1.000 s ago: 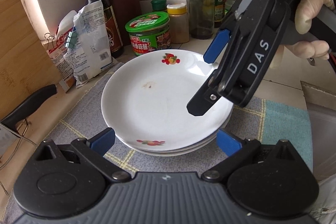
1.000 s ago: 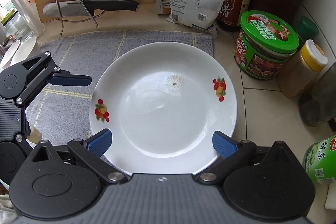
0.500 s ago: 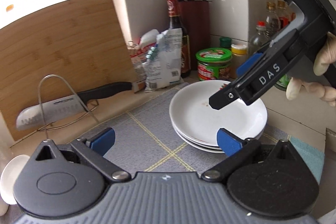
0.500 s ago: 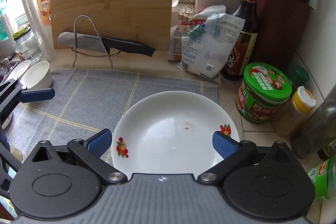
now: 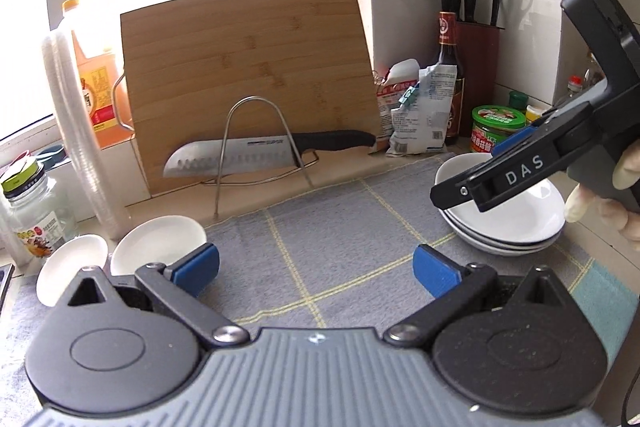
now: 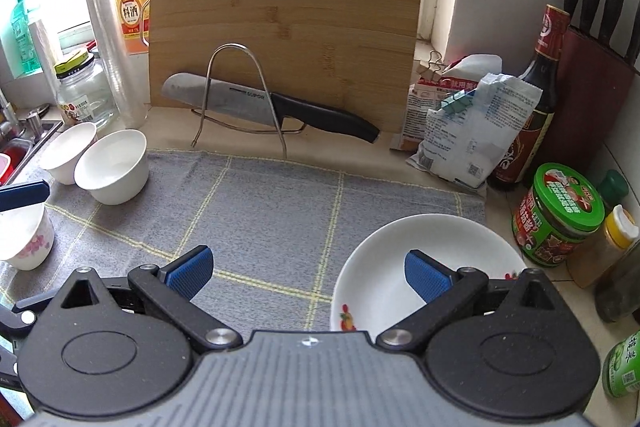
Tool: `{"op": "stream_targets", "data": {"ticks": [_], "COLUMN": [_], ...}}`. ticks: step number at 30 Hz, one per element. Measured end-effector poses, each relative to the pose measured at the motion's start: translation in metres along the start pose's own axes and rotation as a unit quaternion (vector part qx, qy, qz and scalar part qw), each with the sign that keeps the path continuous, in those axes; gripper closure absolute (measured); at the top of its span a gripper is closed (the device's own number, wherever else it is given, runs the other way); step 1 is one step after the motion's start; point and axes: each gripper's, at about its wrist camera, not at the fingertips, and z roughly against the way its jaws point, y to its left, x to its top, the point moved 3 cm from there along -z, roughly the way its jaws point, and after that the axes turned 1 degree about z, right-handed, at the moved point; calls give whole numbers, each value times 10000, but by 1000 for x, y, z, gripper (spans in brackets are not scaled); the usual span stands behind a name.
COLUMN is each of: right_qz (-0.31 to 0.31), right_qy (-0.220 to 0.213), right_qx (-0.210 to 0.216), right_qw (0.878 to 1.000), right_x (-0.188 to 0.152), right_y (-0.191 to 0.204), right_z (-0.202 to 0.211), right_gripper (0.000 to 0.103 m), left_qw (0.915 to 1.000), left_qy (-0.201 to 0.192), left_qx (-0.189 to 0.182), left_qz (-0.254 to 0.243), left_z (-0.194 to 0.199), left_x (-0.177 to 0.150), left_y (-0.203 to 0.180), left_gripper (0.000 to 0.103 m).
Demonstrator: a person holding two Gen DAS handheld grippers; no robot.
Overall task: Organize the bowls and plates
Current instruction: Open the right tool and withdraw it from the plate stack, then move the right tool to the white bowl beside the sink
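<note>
A stack of white plates with fruit prints sits on the grey mat at the right; it also shows in the right wrist view. Two white bowls stand at the mat's left, also in the left wrist view. A third bowl with a pink flower print stands nearer, at the left edge. My left gripper is open and empty above the mat, its left pad beside a bowl. My right gripper is open and empty, raised over the plates' left rim; it shows in the left wrist view.
A bamboo cutting board leans at the back with a knife on a wire rack before it. Sauce bottle, snack bags, green-lidded jar and knife block crowd the right. A glass jar and sink are at the left.
Both grippers have drawn back and up from the plate stack and swung left. The bowls and cutting board have come into view. Both stay open.
</note>
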Motion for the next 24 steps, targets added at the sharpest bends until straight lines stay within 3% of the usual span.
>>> {"op": "stream_targets", "data": {"ticks": [13,24], "right_qz": [282,624], "right_qy": [52,211], "right_qx": [657,1167], "right_qw": [9974,9910], "right_x": [1,-1], "right_y": [135,210], "right_z": [-17,-40], "right_gripper": [0,0], "left_qw": [9979,9930], "left_qy": [232,685], "left_qx": [534,723], "left_qz": [298,630], "left_z": [56,43], "left_x": [-64,-118], "left_y": [108,169], "left_gripper": [1,1]}}
